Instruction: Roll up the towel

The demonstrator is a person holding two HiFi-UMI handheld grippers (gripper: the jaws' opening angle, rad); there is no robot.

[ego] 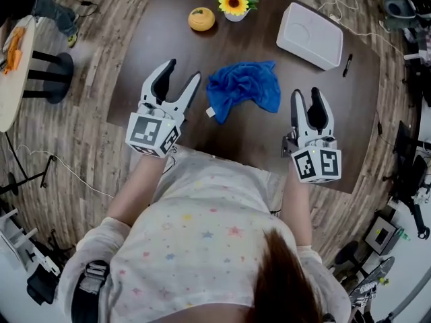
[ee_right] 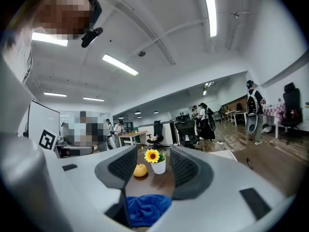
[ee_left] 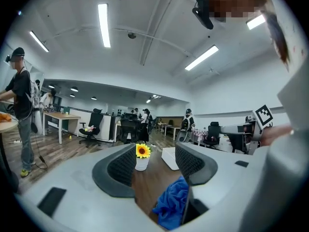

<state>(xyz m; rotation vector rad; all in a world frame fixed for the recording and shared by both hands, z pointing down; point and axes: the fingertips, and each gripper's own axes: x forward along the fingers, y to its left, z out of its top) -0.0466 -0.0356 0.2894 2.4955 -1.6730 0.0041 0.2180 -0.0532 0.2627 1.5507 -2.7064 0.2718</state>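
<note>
A crumpled blue towel (ego: 243, 86) lies in a heap on the dark brown table (ego: 168, 42), with a small white tag at its near left corner. My left gripper (ego: 180, 78) hovers just left of the towel, open and holding nothing. My right gripper (ego: 306, 98) hovers right of the towel, open and also holding nothing. The left gripper view has the towel (ee_left: 171, 204) low between the jaws, towards the right one. The right gripper view has the towel (ee_right: 145, 208) low between its jaws.
A sunflower in a white pot (ego: 234, 4) and an orange round object (ego: 201, 19) stand at the table's far side. A white box (ego: 310, 35) sits far right, with a black pen (ego: 347, 64) beside it. Office chairs, desks and people fill the room behind.
</note>
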